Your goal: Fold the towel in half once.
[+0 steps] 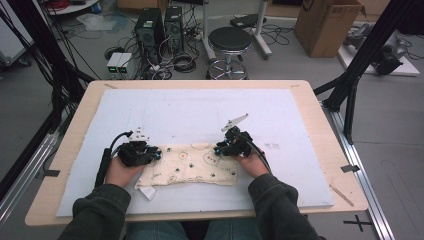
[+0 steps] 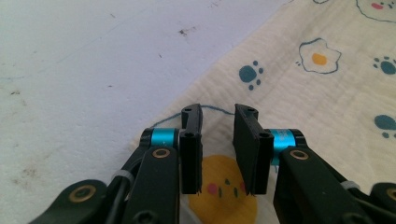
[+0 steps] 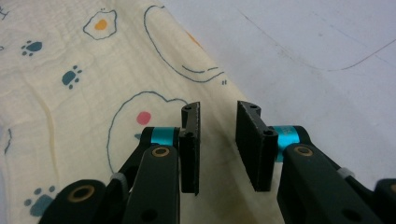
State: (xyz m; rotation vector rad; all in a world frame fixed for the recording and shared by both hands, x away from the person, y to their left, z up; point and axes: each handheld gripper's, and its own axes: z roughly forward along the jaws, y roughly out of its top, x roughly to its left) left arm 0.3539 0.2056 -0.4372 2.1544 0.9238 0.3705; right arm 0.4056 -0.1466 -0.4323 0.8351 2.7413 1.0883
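Both grippers, left gripper and right gripper, hover part-open and empty over opposite far corners of the cloth, its long axis lying between them

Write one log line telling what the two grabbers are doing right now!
left gripper: open, over cloth far left edge | right gripper: open, over its far right edge | cloth: flat on white mat, not pinched

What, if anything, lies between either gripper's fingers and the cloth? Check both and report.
Nothing visible does. The left gripper sits right at the far left edge of the printed cloth, fingers apart with bare fabric showing in the gap. The right gripper is poised the same way at the cloth's far right edge, beside the white mat.
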